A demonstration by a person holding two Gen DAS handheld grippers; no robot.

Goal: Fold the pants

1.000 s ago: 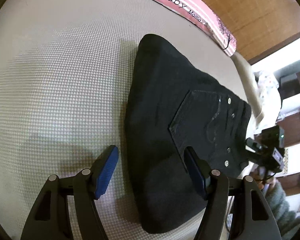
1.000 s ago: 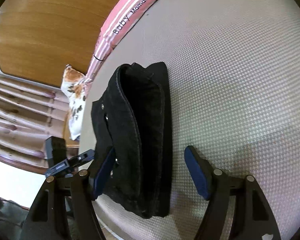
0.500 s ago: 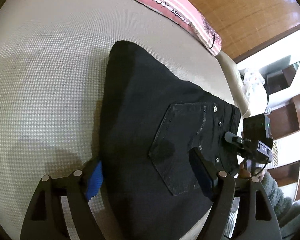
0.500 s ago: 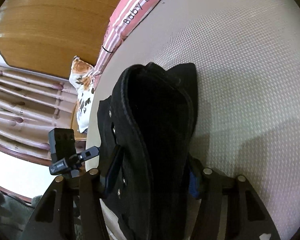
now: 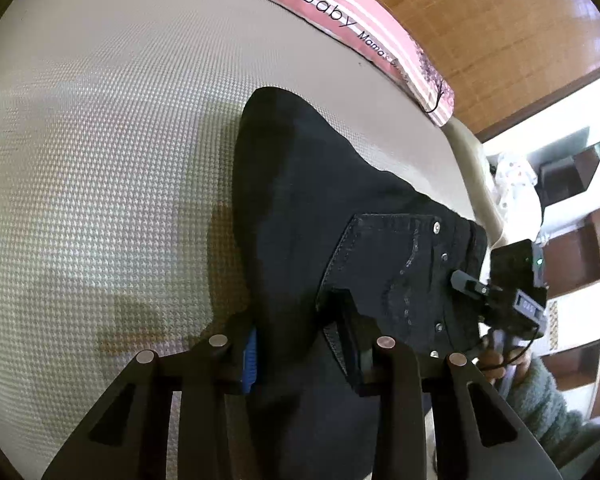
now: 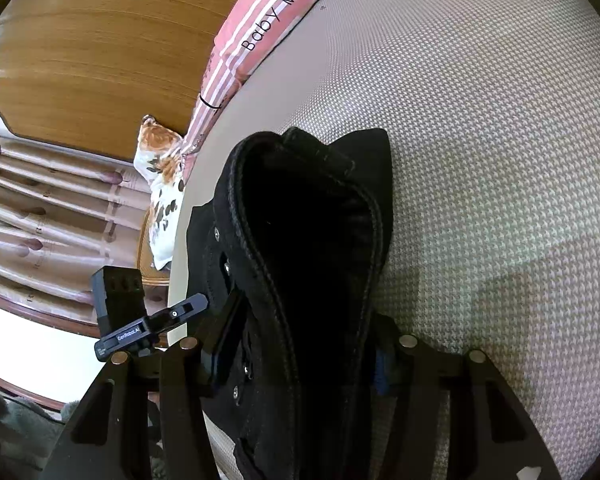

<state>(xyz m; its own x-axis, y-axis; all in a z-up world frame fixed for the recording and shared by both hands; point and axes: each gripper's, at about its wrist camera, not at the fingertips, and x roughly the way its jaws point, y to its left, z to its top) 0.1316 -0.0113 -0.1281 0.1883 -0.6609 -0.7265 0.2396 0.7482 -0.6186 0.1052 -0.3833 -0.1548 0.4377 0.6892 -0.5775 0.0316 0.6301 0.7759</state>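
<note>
1. Since a second earlier, both grippers have been brought from beside the folded black pants onto them: the left gripper was then spread over the near edge with bare mattress showing between its pads, and the right gripper stood with the bundle only at its left pad.
2. The left gripper's jaws are closing, and the near edge of the pants, beside the back pocket, is pinched between the blue pads.
3. The right gripper's jaws are also closing, and the thick waistband end of the pants is clamped between them; the stacked layers are probably why they stand fairly wide.
4. The pants lie on the textured beige mattress, near its edge, well short of the pink striped bedding beyond them.
5. Two separate spots of the pants are gripped, most likely so that the bundle can be lifted or turned over without the layers slipping apart.
6. The fold is judged well advanced, since the pants are already a compact stack.
7. A person's grey sleeve is seen beyond the pants' waistband end, behind the right gripper.
</note>
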